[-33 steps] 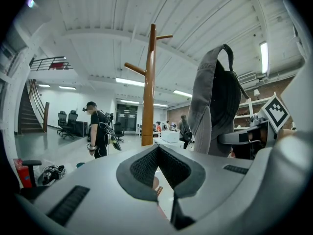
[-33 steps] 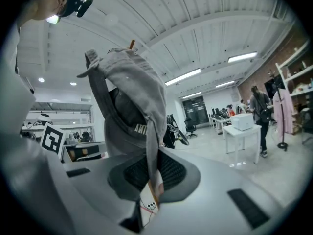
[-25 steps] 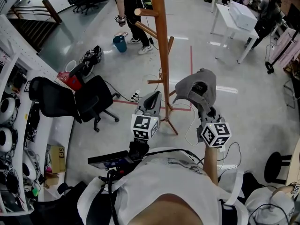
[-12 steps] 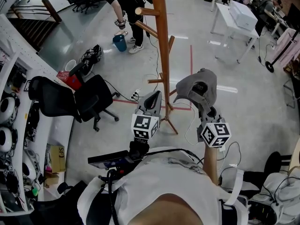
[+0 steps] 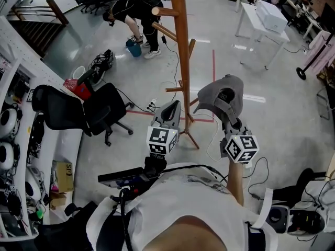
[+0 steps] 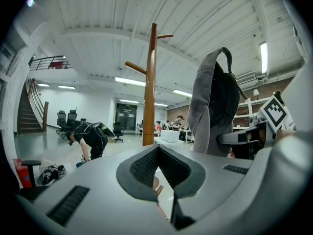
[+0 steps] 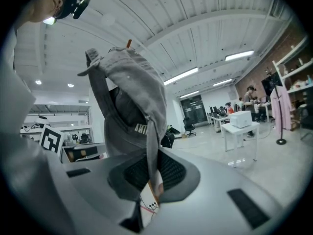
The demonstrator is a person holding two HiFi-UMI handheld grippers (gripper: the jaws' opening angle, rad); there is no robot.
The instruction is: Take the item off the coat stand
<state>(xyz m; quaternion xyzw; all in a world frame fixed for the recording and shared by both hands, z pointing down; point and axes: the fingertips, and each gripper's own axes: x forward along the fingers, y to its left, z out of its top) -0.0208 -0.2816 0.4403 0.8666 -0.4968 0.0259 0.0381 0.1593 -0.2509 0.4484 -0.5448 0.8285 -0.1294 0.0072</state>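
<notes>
A grey cap [image 5: 222,97] hangs free of the wooden coat stand [image 5: 181,51], a little to its right and lower than its pegs. My right gripper [image 5: 229,118] is shut on the cap's edge, and the fabric [image 7: 131,98] rises from between its pads [image 7: 168,170]. My left gripper [image 5: 170,111] is level with it, left of the cap and in front of the stand's base, jaws together with nothing between them. In the left gripper view the stand [image 6: 149,89] is straight ahead and the cap [image 6: 215,106] is at the right.
A black office chair [image 5: 78,111] stands left of the stand's feet, with a red box [image 5: 78,89] behind it. Cables trail over the floor near the base. A person [image 5: 131,12] bends over a blue bucket [image 5: 134,48] at the back. A white table [image 5: 261,22] is at the far right.
Both grippers and the cap have held almost still; the cap sits a touch higher. The person at the back has bent down towards the bucket.
</notes>
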